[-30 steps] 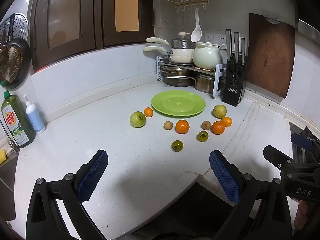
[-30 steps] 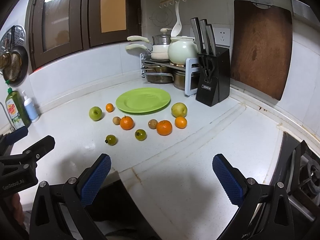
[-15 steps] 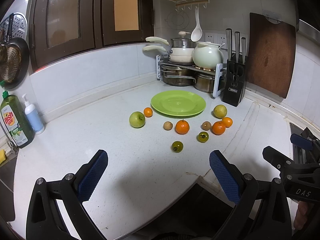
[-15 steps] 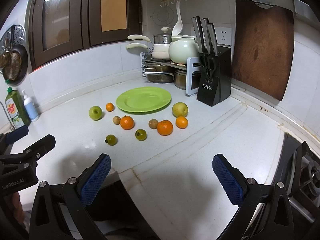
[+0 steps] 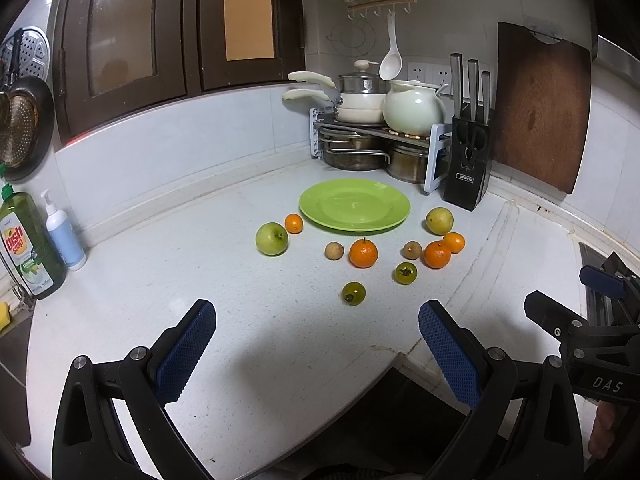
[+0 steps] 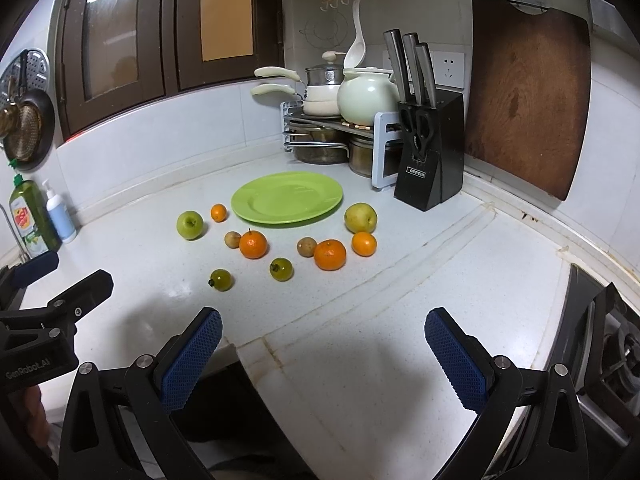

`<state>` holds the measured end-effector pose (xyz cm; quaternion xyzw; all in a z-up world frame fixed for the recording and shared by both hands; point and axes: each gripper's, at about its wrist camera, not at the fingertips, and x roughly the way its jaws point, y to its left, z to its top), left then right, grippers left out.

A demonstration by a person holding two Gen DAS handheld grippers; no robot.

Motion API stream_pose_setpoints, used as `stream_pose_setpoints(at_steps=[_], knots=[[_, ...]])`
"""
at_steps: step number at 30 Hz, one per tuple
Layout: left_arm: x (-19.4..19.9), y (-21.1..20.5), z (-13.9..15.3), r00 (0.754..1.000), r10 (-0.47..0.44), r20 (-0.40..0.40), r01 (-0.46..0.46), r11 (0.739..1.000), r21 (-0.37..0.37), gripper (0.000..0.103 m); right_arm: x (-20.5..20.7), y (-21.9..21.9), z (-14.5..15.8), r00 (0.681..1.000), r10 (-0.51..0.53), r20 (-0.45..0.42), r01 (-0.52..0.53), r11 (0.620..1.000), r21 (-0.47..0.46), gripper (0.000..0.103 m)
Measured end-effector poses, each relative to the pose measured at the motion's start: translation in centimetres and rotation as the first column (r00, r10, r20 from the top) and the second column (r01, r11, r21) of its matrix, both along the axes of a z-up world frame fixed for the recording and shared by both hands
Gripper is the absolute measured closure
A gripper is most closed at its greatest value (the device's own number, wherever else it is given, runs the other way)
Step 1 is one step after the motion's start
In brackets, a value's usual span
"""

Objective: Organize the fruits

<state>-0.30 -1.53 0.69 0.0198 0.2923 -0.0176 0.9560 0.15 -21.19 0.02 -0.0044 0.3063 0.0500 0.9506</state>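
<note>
Both claws, left gripper [image 5: 316, 340] and right gripper [image 6: 322, 344], hang spread wide, holding nothing; green plate [image 5: 354, 206] sits bare, fruit [image 5: 363, 253] scattered beside it — nothing sorted yet!

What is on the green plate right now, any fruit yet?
Nothing: the green plate is bare. All the fruit lies on the counter around its near side, such as the green apple and the pear. The surface under the plate is hidden.
</note>
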Motion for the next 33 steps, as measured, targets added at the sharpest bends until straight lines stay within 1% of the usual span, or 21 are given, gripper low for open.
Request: stream_pose_setpoints(at_steps=[14, 21, 26, 28, 33], knots=[[0.2, -0.5, -0.3, 1.0, -0.003, 0.0, 0.003, 1.0, 0.002, 0.0, 1.0, 0.3, -0.2, 1.0, 0.0, -0.013, 0.0, 1.0, -0.006, 0.0], [2.0, -0.8, -1.1, 0.999, -0.038, -0.023, 0.038, 0.999, 0.007, 0.0, 2.4, 0.6, -0.5, 1.0, 0.005, -0.03, -0.005, 1.0, -0.013, 0.0], [3.9, -0.7, -1.6, 0.995, -0.084, -0.049, 0.085, 0.996, 0.018, 0.008, 3.7, 1.0, -1.0, 0.999, 0.016, -0.047, -0.017, 1.0, -0.022, 0.0], [4.8, -0.8, -2.0, 0.992, -0.111, -0.067, 0.113, 0.993, 0.021, 0.014, 4.3, 1.2, -1.2, 0.998, 0.024, -0.053, -0.025, 0.999, -0.025, 0.001], [7.1, -0.9, -3.1, 0.977, -0.18, -0.112, 0.184, 0.983, 0.027, 0.026, 6.2, 2.1, -2.1, 0.994, 0.048, -0.095, -0.051, 0.998, -0.033, 0.011]])
